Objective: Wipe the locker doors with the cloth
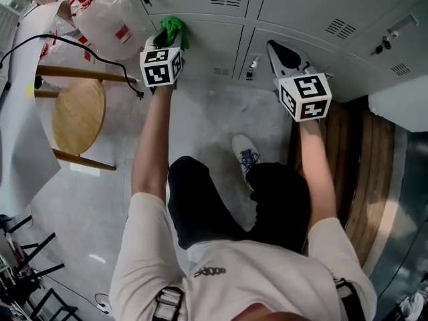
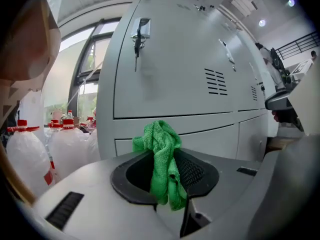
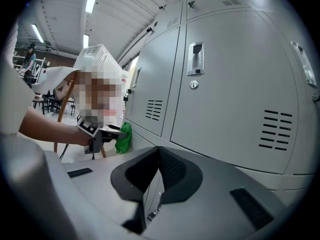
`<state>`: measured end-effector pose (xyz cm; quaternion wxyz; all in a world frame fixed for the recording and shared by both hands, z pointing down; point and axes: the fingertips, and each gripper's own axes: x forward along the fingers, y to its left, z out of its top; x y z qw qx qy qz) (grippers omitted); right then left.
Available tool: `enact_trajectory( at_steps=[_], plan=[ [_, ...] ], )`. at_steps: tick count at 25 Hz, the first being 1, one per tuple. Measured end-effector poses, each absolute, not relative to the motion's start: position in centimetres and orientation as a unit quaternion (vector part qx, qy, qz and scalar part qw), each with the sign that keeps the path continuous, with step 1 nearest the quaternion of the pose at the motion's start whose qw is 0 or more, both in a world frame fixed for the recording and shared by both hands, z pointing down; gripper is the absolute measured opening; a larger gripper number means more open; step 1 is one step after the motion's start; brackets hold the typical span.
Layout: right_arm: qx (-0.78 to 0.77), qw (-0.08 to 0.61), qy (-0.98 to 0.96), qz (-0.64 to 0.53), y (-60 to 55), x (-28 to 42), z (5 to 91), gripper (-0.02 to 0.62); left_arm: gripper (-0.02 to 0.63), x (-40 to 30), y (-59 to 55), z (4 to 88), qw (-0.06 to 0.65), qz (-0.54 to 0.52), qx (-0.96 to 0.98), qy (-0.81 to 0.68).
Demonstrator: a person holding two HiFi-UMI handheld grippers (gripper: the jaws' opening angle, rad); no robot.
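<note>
The left gripper (image 1: pixel 168 40) sits in the upper left-centre of the head view, its fingers (image 2: pixel 196 172) clamped on a bunched green cloth (image 2: pixel 162 140). In the left gripper view the cloth stands up out of the grip at frame centre and hangs down between the two pads, in front of the grey locker doors (image 2: pixel 175 74) that fill the upper half of that frame. From the head view the cloth (image 1: pixel 175 28) is up against the locker doors (image 1: pixel 221 42) near a horizontal seam between two doors; actual contact cannot be confirmed.

The right gripper (image 1: pixel 281 53) is in the upper right-centre of the head view, close to the lockers and well apart from the left one. In the right gripper view its fingers (image 3: pixel 176 172) are closed together with nothing between them, pointing along the locker doors (image 3: pixel 235 84) that take up the right of the frame. At the left of that frame the left gripper (image 3: pixel 109 134) shows with the cloth (image 3: pixel 123 138) at its tip, beside a lower door.

At the left of the head view stand a round wooden stool (image 1: pixel 79 116), a black cable (image 1: pixel 67 42) and white plastic bags (image 1: pixel 100 12). A white shoe (image 1: pixel 247 154) rests on the floor at centre.
</note>
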<state>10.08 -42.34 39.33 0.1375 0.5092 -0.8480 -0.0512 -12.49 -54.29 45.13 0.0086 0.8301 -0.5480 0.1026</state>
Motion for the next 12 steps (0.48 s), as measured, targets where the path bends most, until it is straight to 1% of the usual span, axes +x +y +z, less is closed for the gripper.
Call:
enact_trajectory(
  at_steps=[5,12],
  plan=[
    [0.523,0.140,-0.839,-0.052,-41.7,11.6,39.1,0.006,0.122,-8.7,-53.2,46.0,0.012,0.093,0.838,-0.538],
    [0.513,0.160,-0.842,-0.036,-39.1,12.8,41.0,0.006,0.123,0.3,-51.0,47.2,0.018,0.090,0.883,-0.460]
  ],
)
